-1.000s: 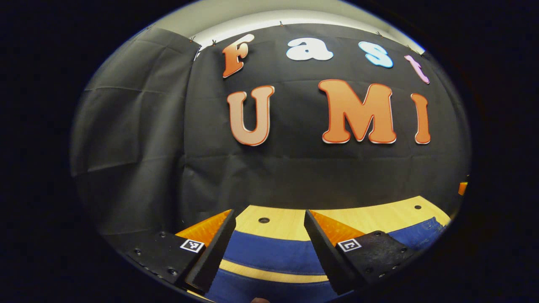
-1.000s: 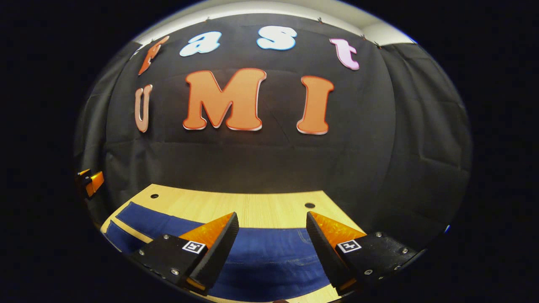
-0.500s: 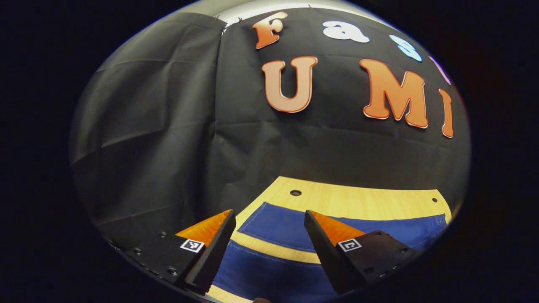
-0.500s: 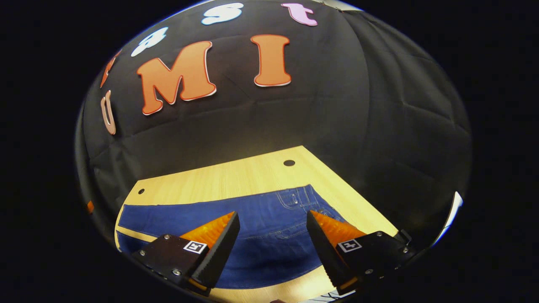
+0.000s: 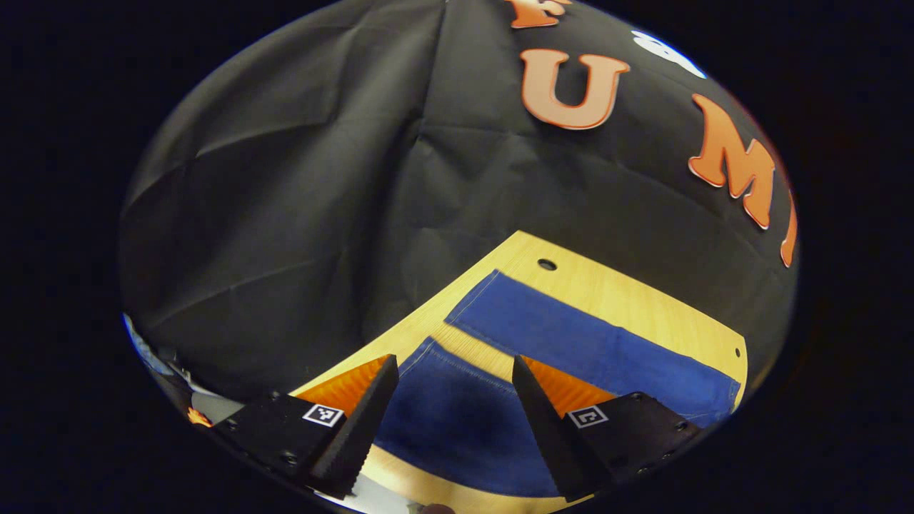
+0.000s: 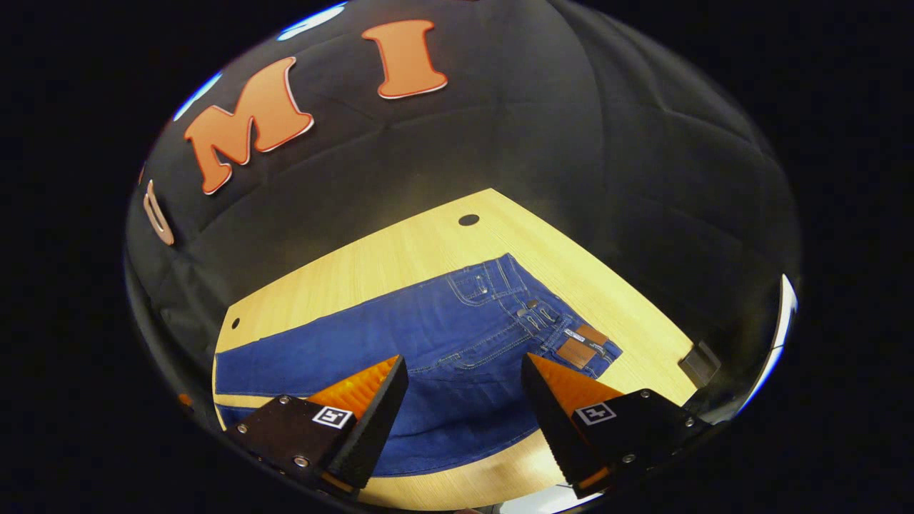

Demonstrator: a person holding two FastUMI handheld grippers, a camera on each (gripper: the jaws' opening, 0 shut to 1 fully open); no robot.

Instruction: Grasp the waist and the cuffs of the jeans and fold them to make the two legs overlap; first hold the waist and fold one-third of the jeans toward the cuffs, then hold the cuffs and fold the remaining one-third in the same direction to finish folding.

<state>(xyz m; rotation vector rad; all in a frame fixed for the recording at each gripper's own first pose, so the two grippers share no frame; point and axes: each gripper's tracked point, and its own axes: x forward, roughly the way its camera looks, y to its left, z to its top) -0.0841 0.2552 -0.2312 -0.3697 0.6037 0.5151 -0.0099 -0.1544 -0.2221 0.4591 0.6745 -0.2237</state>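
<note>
Left gripper (image 5: 446,414): in the left gripper view it is hanging spread wide above the near leg, pinching nothing, fingers apart from the cloth.
Jeans (image 5: 571,343), left gripper view: lying flat on the counter (image 5: 621,293), both legs parted by a strip of bare wood, the two cuffs (image 5: 471,303) ending close to the counter's left edge.
Right gripper (image 6: 464,410): in the right gripper view it is hovering with fingers set wide above the seat of the jeans, holding nothing.
Jeans, right gripper view: the waist (image 6: 557,321) is sitting toward the counter's right edge, belt loops and a leather patch (image 6: 575,352) showing there.
Long axis: running along the counter's length, waist pointing to the right edge, cuffs to the left edge.
Handling, as judged: denim looking soft yet fairly heavy, sagging when lifted, not fragile, not slippery.
Hold, as judged: the thick waistband hem and the cuff hems are offering the firmest bite; the near leg's edge is suiting the first fold.
</note>
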